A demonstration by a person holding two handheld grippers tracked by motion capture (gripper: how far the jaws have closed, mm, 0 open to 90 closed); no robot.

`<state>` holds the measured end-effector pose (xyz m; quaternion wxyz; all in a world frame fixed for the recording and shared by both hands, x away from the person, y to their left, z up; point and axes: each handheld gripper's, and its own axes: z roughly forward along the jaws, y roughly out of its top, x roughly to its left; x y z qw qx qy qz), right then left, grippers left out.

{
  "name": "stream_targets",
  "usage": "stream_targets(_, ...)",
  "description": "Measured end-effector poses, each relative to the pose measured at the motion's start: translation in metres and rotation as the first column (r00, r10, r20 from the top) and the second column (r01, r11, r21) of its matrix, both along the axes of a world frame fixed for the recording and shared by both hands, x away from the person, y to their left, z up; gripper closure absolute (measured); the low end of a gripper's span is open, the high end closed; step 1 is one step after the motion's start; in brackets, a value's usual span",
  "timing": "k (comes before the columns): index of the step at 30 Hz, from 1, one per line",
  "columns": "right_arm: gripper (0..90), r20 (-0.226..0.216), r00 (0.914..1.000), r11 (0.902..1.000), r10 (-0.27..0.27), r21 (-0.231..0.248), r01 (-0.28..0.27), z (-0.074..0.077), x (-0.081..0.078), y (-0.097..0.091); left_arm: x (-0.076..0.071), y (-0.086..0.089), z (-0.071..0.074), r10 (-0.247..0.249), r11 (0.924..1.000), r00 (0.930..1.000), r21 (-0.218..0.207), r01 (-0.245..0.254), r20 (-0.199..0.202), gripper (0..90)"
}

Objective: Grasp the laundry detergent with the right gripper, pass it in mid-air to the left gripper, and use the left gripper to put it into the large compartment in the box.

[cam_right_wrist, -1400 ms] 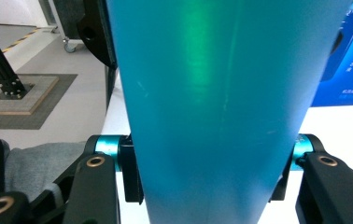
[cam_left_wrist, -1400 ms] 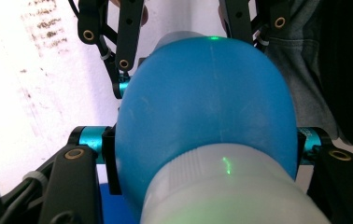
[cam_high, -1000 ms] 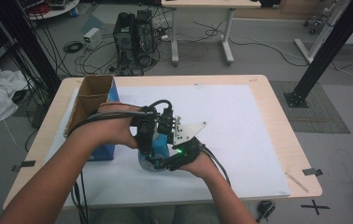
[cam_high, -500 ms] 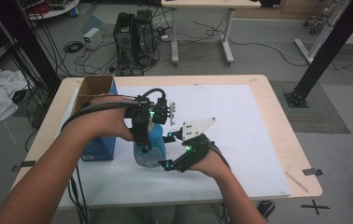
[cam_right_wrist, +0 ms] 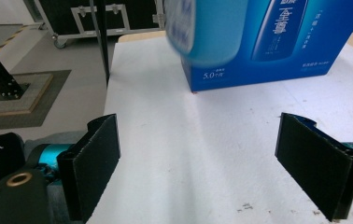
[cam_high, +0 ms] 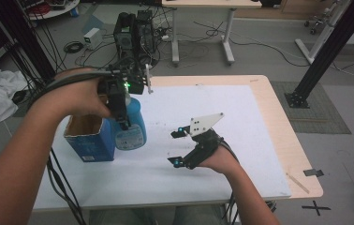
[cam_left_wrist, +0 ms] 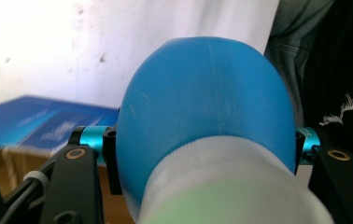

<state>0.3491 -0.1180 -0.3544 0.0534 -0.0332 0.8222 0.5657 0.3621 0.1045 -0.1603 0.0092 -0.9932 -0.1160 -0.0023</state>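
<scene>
Hanging upright, neck up, blue bottle [cam_high: 130, 125] pinched by left claw [cam_high: 119, 104]; right claw [cam_high: 179, 147] spread.

The two black jaws squeeze a round blue plastic bottle [cam_left_wrist: 202, 112] mid-frame; a blue cardboard box [cam_left_wrist: 44, 128] sits lower left.

Blue bottle [cam_high: 130, 126] upright, lifted, apparently above open box [cam_high: 87, 138].

This looks like a robotics lab or workshop. A wooden table [cam_high: 278, 117] covered by a white sheet [cam_high: 203, 122] stands on a grey floor [cam_high: 259, 51] strewn with cables [cam_high: 198, 33]. Behind it are black electronics boxes [cam_high: 135, 28], a black frame post [cam_high: 327, 51], and possibly a flight case [cam_right_wrist: 114, 16].
</scene>
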Motion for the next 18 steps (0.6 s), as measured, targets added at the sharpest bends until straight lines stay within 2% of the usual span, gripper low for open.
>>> stream_targets(2, 13.2, -0.008, 0.9999, 1.0, -0.006, 0.001, 0.006, 0.002, 0.0, -0.001, 0.003, 0.007, 0.008, 0.041, 0.9992, 0.9992, -0.004, -0.041, 0.005, 39.2)
stream_targets(4, 13.2, 0.006, 1.0, 1.0, -0.007, 0.0, 0.007, 0.003, 0.002, -0.002, 0.006, 0.015, 0.016, 0.078, 0.997, 0.9969, -0.004, -0.078, 0.01, 39.2)
stream_targets(5, 13.1, -0.007, 0.9999, 0.9999, -0.016, 0.004, 0.016, 0.003, 0.002, -0.002, 0.008, 0.018, 0.019, 0.109, 0.994, 0.994, -0.002, -0.109, 0.009, 39.1)
stream_targets(7, 13.2, 0.001, 1.0, 1.0, -0.009, 0.002, 0.009, 0.004, 0.003, -0.004, 0.012, 0.026, 0.026, 0.155, 0.988, 0.9879, -0.002, -0.155, 0.01, 39.1)
stream_targets(9, 13.2, -0.004, 0.9998, 0.9998, -0.018, 0.005, 0.018, 0.004, 0.003, -0.005, 0.016, 0.034, 0.031, 0.208, 0.9781, 0.9781, -0.013, -0.208, 0.01, 39.1)
stream_targets(11, 13.2, -0.004, 0.9998, 0.9998, -0.017, -0.002, 0.017, 0.006, 0.003, -0.006, 0.02, 0.043, 0.036, 0.258, 0.9658, 0.9662, -0.032, -0.257, 0.011, 39.1)
stream_targets(12, 13.2, -0.007, 0.9997, 0.9998, -0.022, 0.003, 0.022, 0.006, 0.003, -0.007, 0.021, 0.049, 0.038, 0.314, 0.9479, 0.9496, -0.057, -0.313, -0.005, 39.1)
stream_targets(14, 13.2, -0.005, 0.9997, 0.9997, -0.023, 0.002, 0.023, 0.006, 0.004, -0.007, 0.025, 0.058, 0.042, 0.361, 0.9297, 0.9326, -0.074, -0.361, -0.015, 39.1)
stream_targets(15, 13.2, -0.004, 0.9996, 0.9996, -0.026, -0.004, 0.026, 0.006, 0.004, -0.008, 0.027, 0.062, 0.045, 0.377, 0.9241, 0.926, -0.059, -0.377, -0.027, 39.1)
stream_targets(16, 13.2, 0.001, 0.9998, 0.9998, -0.019, -0.003, 0.019, 0.006, 0.005, -0.008, 0.028, 0.067, 0.045, 0.411, 0.9077, 0.9115, -0.086, -0.411, -0.014, 39.1)
stream_targets(17, 13.2, 0.0, 0.9998, 0.9998, -0.02, -0.004, 0.02, 0.006, 0.005, -0.008, 0.029, 0.071, 0.047, 0.42, 0.9045, 0.9073, -0.072, -0.42, -0.015, 39.1)
stream_targets(18, 13.2, -0.001, 0.9998, 0.9998, -0.018, -0.005, 0.018, 0.006, 0.005, -0.008, 0.03, 0.075, 0.048, 0.448, 0.8912, 0.894, -0.073, -0.448, -0.016, 39.0)
